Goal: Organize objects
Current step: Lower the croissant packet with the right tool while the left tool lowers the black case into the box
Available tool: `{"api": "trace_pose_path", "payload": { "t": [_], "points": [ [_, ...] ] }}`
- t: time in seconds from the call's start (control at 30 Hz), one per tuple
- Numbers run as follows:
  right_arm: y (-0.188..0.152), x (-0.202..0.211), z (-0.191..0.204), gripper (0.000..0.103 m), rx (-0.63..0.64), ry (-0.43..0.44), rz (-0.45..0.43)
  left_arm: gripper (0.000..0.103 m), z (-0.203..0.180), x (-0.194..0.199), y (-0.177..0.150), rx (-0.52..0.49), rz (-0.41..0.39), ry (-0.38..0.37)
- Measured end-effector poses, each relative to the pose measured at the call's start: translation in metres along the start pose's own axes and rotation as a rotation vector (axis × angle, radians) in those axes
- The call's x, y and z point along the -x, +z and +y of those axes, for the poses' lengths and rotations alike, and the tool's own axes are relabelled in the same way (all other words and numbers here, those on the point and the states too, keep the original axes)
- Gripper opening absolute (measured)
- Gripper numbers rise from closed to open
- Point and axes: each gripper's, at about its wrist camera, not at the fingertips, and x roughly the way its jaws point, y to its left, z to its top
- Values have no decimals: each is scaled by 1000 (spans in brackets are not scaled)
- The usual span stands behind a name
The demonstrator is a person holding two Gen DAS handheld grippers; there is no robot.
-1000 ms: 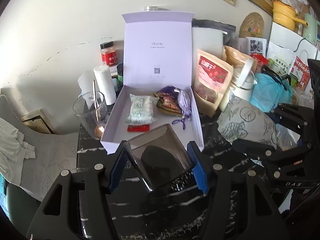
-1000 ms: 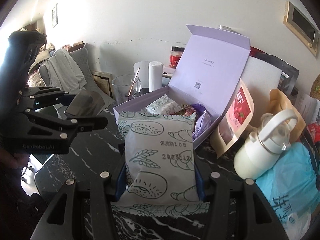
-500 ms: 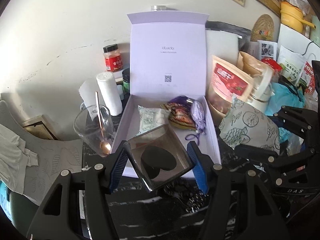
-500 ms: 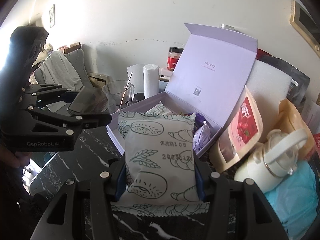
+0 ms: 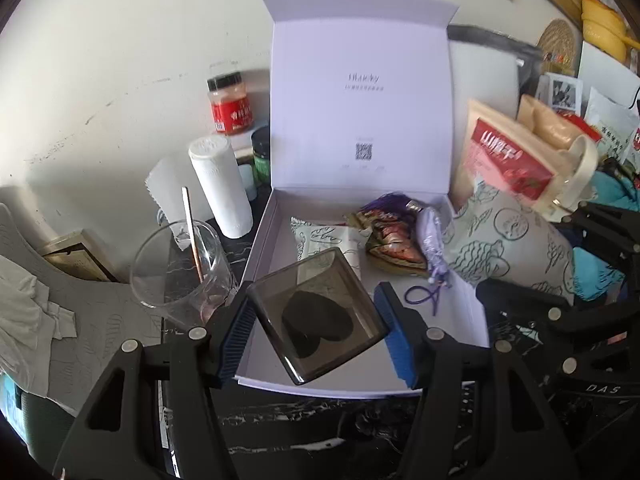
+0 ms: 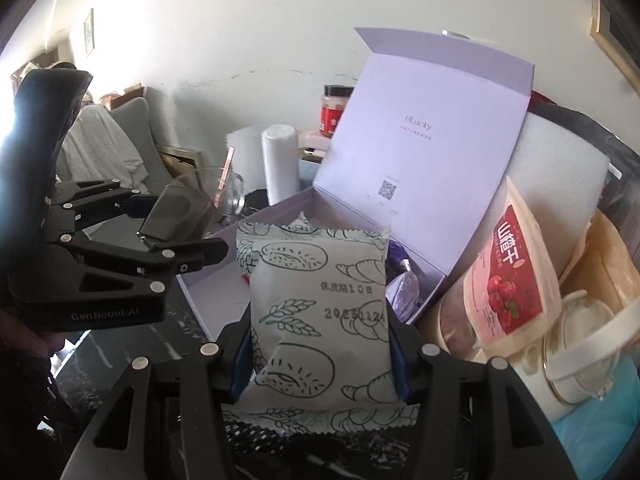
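An open lilac box (image 5: 468, 320) with its lid upright stands on the dark marble table; it also shows in the right wrist view (image 6: 432, 184). Inside lie a small snack packet (image 5: 320, 236), a brown wrapper (image 5: 392, 236) and a purple pouch (image 5: 430, 236). My left gripper (image 5: 316, 328) is shut on a smoky clear square case (image 5: 316, 316) with a dark heart shape inside, held over the box's front edge. My right gripper (image 6: 320, 356) is shut on a grey printed bread packet (image 6: 320, 312), held at the box's right side.
Left of the box stand a glass with a spoon (image 5: 180, 268), a white roll (image 5: 220, 188) and a red jar (image 5: 230, 104). To the right are a red-labelled pouch (image 6: 516, 280), a white kettle (image 6: 580, 356) and blue bags. A grey chair (image 5: 60, 308) is far left.
Both grippers have moved forward toward the box. The smoky case now hangs over the box's front part, and the bread packet is nearer the box's right side.
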Motion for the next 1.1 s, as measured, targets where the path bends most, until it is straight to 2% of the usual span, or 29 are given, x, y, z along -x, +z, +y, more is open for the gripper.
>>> {"api": "trace_pose_path", "payload": {
  "t": [0.33,0.53,0.7,0.8,1.1],
  "points": [
    [4,-43,-9,55,-3,-35,53,58,17,-57,-2,49,63,-45],
    [9,-64,-13,55,-23,-18,76,58,26,-79,0,76,79,-6],
    [4,-80,-13,55,-19,13,116,58,25,-92,-4,55,93,24],
    [-1,-87,-15,55,-24,12,143,58,25,-101,-6,62,119,-11],
    [-12,-101,-11,55,2,30,198,58,14,-113,-9,26,141,-12]
  ]
}}
